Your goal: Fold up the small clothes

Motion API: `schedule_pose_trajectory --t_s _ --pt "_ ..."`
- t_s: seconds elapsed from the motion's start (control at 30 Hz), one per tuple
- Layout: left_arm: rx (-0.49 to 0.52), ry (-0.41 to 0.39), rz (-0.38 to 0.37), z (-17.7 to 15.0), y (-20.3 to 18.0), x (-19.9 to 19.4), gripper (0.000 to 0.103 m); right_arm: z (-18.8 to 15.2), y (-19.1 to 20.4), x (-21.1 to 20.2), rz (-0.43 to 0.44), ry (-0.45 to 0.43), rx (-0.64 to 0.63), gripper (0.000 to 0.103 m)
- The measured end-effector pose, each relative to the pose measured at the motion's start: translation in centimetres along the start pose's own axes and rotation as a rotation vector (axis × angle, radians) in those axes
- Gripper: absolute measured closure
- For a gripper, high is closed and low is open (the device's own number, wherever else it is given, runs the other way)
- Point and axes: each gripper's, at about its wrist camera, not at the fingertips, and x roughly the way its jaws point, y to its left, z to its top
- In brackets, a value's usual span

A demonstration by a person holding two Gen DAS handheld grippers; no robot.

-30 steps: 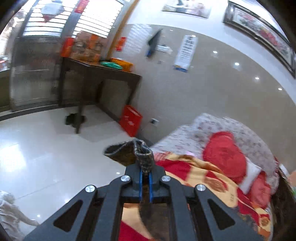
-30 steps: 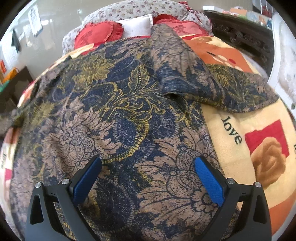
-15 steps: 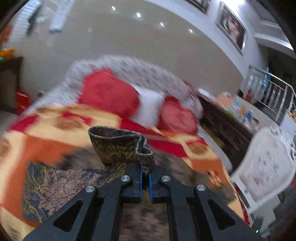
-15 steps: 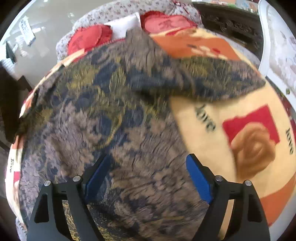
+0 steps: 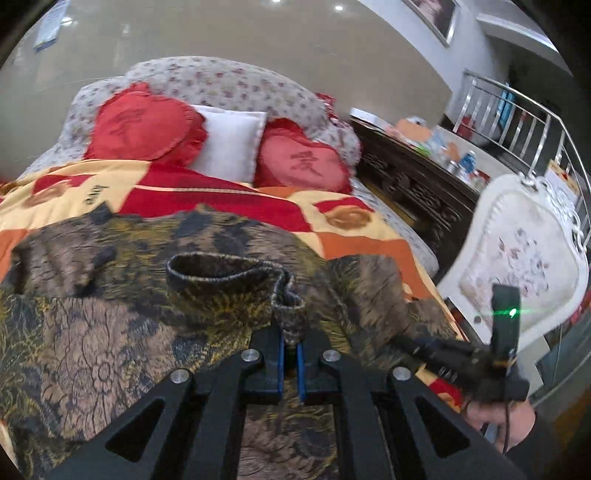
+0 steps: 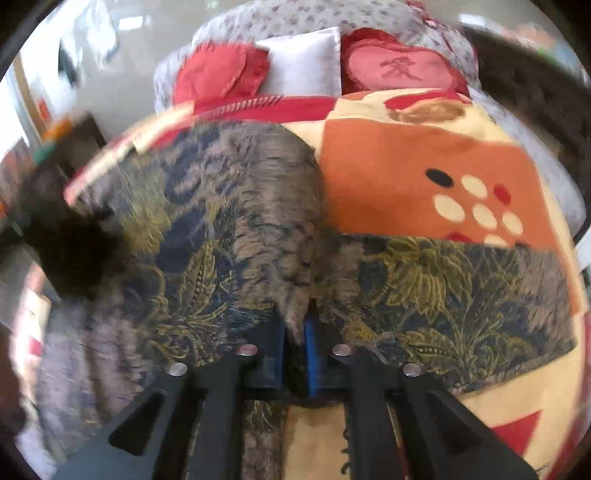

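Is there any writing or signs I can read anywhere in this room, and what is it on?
"爱": dark red character on the right heart cushion.
A red character on the left heart cushion: too faint to read.
Dark lettering on the blanket: turned and blurred, unreadable.
Paper notice on the wall: too small to read.

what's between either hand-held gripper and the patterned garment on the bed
Nothing visible. The left hand-held gripper is already shut on a fold of the patterned garment, and the right hand-held gripper is shut on another bunch of it.
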Motion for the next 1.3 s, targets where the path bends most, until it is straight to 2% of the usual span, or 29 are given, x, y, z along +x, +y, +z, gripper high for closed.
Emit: schedule_pose_trajectory --t_s 0.1,0.17,0.27,0.37,0.47,0.5,0.53,0.57,0.67,0.73,0.8,0.87,0.9,0.97,1.03,1.1,1.2,1.23,1.27,1.3 --pt "-0.005 0.018 -0.05 -0.2 -2.0 2.0 0.099 -0.6 -4.1 -2.2 -0.029 -0.071 0.126 0.079" --pt "-0.007 0.033 -0.085 -0.3 -3.5 3.6 0.099 -1.0 -6.4 -2.1 -0.023 -0.047 0.189 0.079" --pt "0.009 0.059 -0.108 -0.8 -5.7 6.0 0.098 -1.7 -6.3 -2.1 -0.04 -0.032 0.169 0.079" --pt "0.053 0.081 -0.099 -1.7 -7.4 8.6 0.096 -1.9 -5.5 -2.0 -0.061 -0.019 0.145 0.079" --pt "0.059 0.222 -0.148 -3.5 -7.7 11.5 0.081 -1.9 -4.9 -0.7 -0.08 0.0 0.127 0.079" --pt "0.062 0.261 -0.157 -4.2 -7.7 11.6 0.077 -1.9 -5.0 -0.8 -0.081 0.005 0.118 0.077" --pt "0.064 0.278 -0.167 -4.8 -7.5 11.1 0.068 -1.8 -5.2 -0.8 -0.086 0.007 0.108 0.077" --pt "0.062 0.278 -0.18 -5.3 -7.1 10.3 0.061 -1.7 -5.1 -1.3 -0.094 -0.002 0.093 0.075" --pt "0.065 0.233 -0.173 -6.4 -5.0 6.4 0.049 -1.4 -4.7 -3.5 -0.101 -0.074 0.07 0.071" --pt "0.072 0.185 -0.11 -6.8 -2.9 3.3 0.048 -1.1 -4.4 -5.5 -0.096 -0.143 0.07 0.067" --pt "0.07 0.115 -0.003 -6.6 0.2 0.4 0.048 -0.8 -3.6 -7.4 -0.067 -0.218 0.083 0.066" --pt "0.046 0.035 0.146 -5.8 3.8 -1.8 0.049 -0.2 -2.0 -7.7 0.001 -0.244 0.063 0.066" --pt "-0.01 0.008 0.215 -5.1 6.2 -2.5 0.051 0.2 -0.4 -7.5 0.057 -0.241 0.028 0.066" --pt "-0.108 -0.035 0.326 -3.7 10.4 -3.1 0.084 1.0 2.7 -6.2 0.119 -0.219 -0.048 0.066" --pt "-0.214 -0.061 0.425 -2.3 15.0 -3.2 0.089 1.8 5.5 -4.0 0.119 -0.195 -0.094 0.066" --pt "-0.301 -0.036 0.476 -1.8 19.0 -2.3 0.089 2.3 6.9 -1.3 0.089 -0.16 -0.084 0.066" --pt "-0.374 0.131 0.478 -3.2 23.4 1.4 0.088 2.9 7.3 3.9 -0.01 -0.077 -0.02 0.066" --pt "-0.343 0.117 0.475 -3.5 23.7 1.6 0.089 2.6 6.9 6.4 -0.048 -0.01 -0.005 0.066" --pt "-0.302 0.107 0.482 -3.5 23.5 1.7 0.088 2.0 6.8 7.6 -0.057 0.004 0.004 0.066" --pt "-0.265 0.108 0.494 -3.7 23.3 1.7 0.088 1.5 6.7 7.9 -0.06 -0.032 -0.004 0.066"
